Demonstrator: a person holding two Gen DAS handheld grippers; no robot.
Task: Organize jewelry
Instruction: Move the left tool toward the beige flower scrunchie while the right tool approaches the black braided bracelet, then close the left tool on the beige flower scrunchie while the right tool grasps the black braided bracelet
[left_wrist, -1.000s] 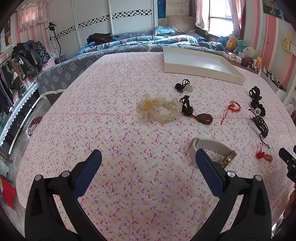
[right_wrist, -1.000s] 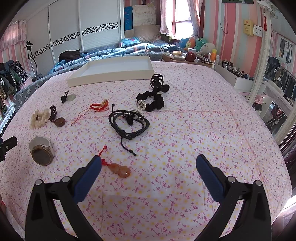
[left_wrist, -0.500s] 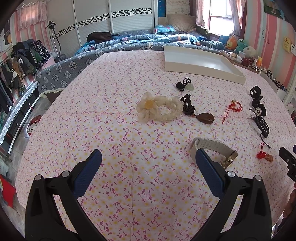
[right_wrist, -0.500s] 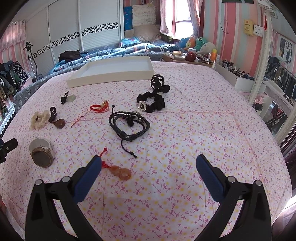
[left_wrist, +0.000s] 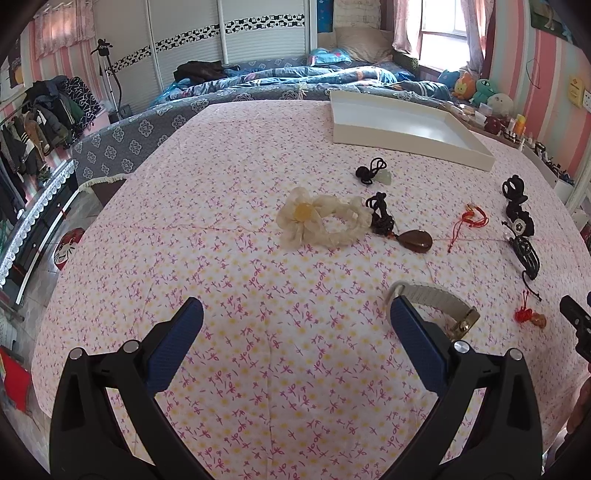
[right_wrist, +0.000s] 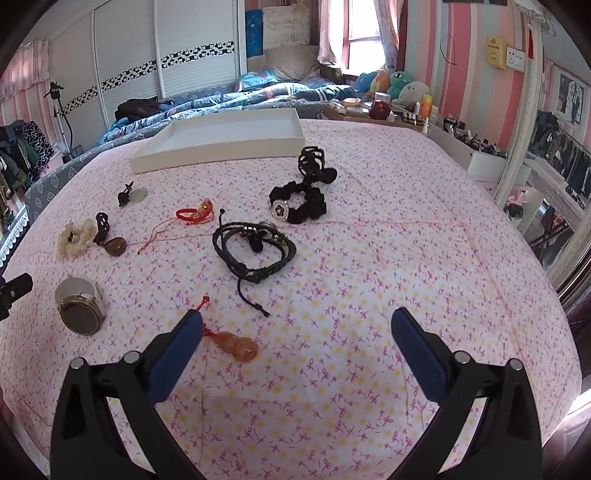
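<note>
Nothing had been sorted yet. From the left wrist, the left gripper (left_wrist: 293, 334) hung with fingers wide apart and empty, the watch (left_wrist: 434, 306) beside its right finger, the white tray (left_wrist: 406, 131) bare far ahead. From the right wrist, the right gripper (right_wrist: 295, 338) gaped empty too, an orange pendant (right_wrist: 236, 341) just inside its left finger, black bracelets (right_wrist: 255, 245) ahead.

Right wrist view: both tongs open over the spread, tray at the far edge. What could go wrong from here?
1. The gourd charm lies flat on the cloth; the right tongs may pinch fabric with it.
2. The black cord bracelet trails a loose tail that could snag in transit.
3. The brown pendant touches the cream scrunchie; lifting one with the left tongs may drag the other.
</note>
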